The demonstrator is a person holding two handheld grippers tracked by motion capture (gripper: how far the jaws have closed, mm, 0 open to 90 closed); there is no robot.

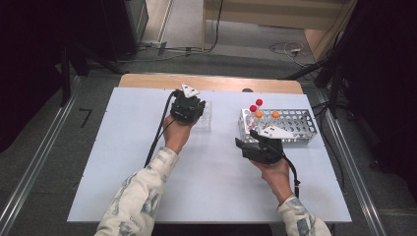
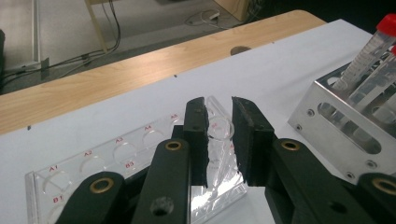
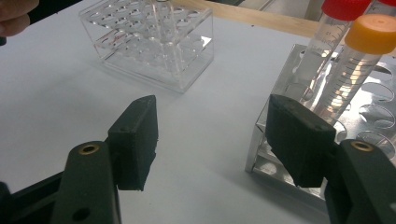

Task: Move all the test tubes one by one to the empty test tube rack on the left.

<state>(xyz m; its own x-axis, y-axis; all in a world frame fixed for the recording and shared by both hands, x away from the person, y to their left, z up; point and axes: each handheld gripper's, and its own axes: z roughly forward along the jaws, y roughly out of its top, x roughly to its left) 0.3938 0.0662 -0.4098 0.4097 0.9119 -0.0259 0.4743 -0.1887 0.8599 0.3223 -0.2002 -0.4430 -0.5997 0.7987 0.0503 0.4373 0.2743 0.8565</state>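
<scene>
High view: white table fills the middle of the frame, wooden strip along its far edge. Left gripper sits just left of centre, upper middle, right over the clear plastic rack. Left hand comes up from the lower left, patterned sleeve.

Left gripper view: the two black jaws stand close together with a narrow slot between them. A clear tube lies in that slot, hard to see, and the jaws look clamped on it. Below and behind them, the clear rack lies across the lower left of the frame, holes labelled A1, A2, A3, B1, B3 in red. Tube is over the rack's near right end; cannot tell whether its tip is in a hole.

Right gripper is right of centre in the high view, held by the right hand, just in front of the metal rack at centre right. Right gripper view: jaws wide apart, nothing between them, white table under the gap. The right-hand jaw overlaps the near corner of the metal rack; contact unclear.

Metal rack holds capped tubes at its left end: red cap and orange cap in the upper right of the right gripper view, both leaning a bit. The clear rack is in that view's upper left, well apart from the metal one.
</scene>
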